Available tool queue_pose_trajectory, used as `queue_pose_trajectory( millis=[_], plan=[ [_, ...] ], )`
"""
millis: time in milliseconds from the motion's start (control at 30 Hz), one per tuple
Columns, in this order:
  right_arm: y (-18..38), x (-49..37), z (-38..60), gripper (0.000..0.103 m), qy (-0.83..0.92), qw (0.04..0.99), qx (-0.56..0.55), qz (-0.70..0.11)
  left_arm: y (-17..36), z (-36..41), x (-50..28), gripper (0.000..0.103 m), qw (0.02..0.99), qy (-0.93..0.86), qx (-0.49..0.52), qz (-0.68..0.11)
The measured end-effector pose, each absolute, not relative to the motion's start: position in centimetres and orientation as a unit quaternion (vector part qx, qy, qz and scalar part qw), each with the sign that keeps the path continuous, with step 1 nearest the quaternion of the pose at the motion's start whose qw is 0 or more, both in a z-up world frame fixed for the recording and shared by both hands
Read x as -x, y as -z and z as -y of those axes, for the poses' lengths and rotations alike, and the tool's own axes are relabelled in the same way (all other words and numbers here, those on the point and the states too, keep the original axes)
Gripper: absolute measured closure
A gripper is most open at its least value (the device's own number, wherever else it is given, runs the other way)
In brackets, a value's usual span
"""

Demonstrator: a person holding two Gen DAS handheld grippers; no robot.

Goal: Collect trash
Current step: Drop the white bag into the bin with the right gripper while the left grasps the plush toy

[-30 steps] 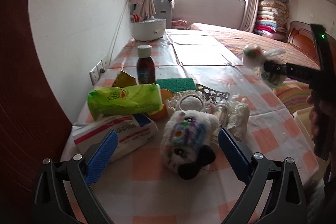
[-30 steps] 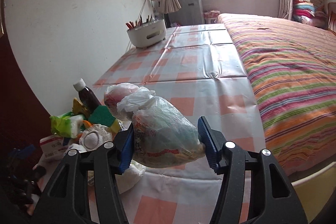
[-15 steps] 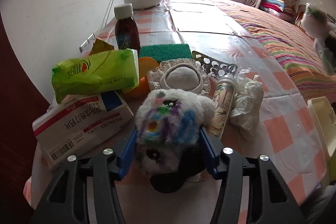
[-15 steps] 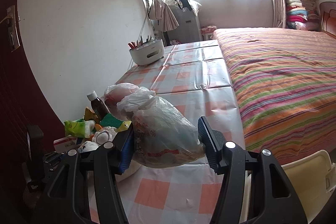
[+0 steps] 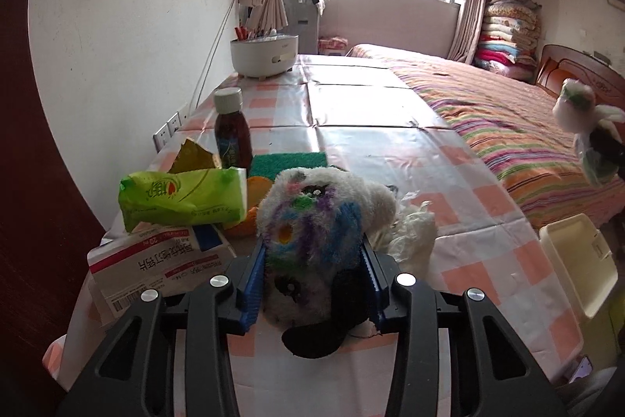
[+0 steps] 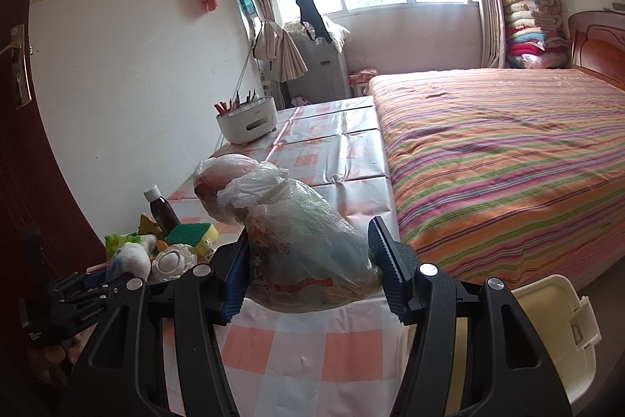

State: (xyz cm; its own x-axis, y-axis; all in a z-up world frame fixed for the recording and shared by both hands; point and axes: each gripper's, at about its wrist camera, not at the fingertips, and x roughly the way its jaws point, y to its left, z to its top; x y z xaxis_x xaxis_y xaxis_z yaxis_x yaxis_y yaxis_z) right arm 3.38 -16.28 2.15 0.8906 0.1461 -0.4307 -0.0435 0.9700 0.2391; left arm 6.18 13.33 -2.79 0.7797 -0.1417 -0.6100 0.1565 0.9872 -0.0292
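Note:
A white plush toy (image 5: 312, 213) with coloured scribbles and a black ear sits between the blue pads of my left gripper (image 5: 312, 247). Its jaws are closing and the pads press into the toy's sides, over the checked tablecloth (image 5: 390, 159). My right gripper (image 6: 309, 233) is shut on a knotted clear plastic bag of trash (image 6: 312, 260), held above the table's near edge. In the left wrist view that bag (image 5: 586, 112) shows at the far right. The right wrist view has the left gripper (image 6: 117, 280) with the toy (image 6: 131, 258) at lower left.
A cream bin (image 6: 547, 339) stands open below the table's right corner, next to the striped bed (image 6: 508, 151). On the table lie a green tissue pack (image 5: 183, 198), a medicine box (image 5: 156, 264), a brown bottle (image 5: 232, 135), a green sponge (image 5: 287, 163) and crumpled white plastic (image 5: 414, 233).
My left jaws went from wide open around the plush toy to pressing on it. The right gripper carried the bag to the right, and the cream bin came into its view.

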Motion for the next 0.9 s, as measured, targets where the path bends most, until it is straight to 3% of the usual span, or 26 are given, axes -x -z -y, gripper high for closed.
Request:
queue_pose_trajectory(
  millis=[633, 900],
  plan=[
    [3.5, 1.1, 27.3, 0.046, 0.125, 0.934, -0.163, -0.291, -0.7, 4.0, -2.7, 0.062, 0.894, 0.326, -0.06, -0.301],
    [5.2, 1.8, 30.4, 0.034, 0.147, 0.912, -0.231, -0.305, -1.2, 9.4, -1.0, 0.062, 0.878, 0.371, -0.092, -0.288]
  ],
)
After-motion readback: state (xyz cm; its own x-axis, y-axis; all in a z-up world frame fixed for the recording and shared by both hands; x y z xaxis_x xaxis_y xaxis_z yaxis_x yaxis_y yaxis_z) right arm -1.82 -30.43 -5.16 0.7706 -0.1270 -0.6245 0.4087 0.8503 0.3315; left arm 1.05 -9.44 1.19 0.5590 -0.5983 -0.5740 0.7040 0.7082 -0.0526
